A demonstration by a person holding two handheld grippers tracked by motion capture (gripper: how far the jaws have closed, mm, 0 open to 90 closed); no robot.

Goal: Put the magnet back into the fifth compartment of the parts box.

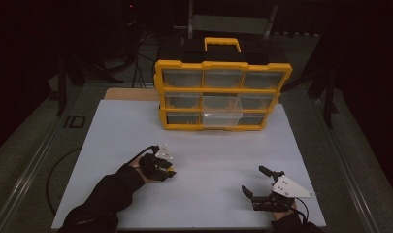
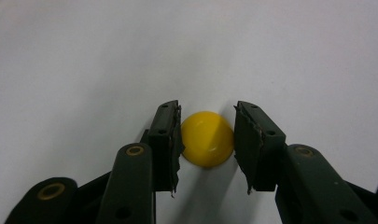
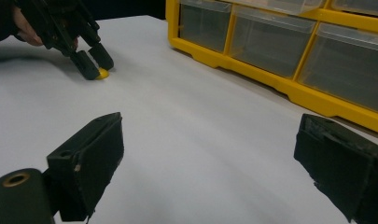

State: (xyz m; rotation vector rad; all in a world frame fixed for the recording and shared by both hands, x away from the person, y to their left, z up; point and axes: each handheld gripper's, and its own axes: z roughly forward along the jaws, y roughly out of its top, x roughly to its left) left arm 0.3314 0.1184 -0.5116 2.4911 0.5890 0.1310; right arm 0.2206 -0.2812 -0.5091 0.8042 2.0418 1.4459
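Observation:
A small yellow rounded piece (image 2: 207, 142) lies on the white board (image 1: 208, 155) at the near left. My left gripper (image 2: 207, 128) points down at it, and both pads touch its sides, so the jaws are shut on it. The right gripper view shows this gripper (image 3: 94, 63) farther off, with the yellow piece (image 3: 102, 73) at its tips. In the high view the left gripper (image 1: 169, 172) sits at the end of a dark sleeve. My right gripper (image 1: 253, 178) rests at the near right with its jaws wide open and nothing between them (image 3: 214, 154).
A yellow drawer organizer (image 1: 223, 90) with clear drawers and a top handle stands at the back of the board. Its lower middle drawer (image 1: 222, 116) is pulled out toward me. Dark floor and stands surround the table.

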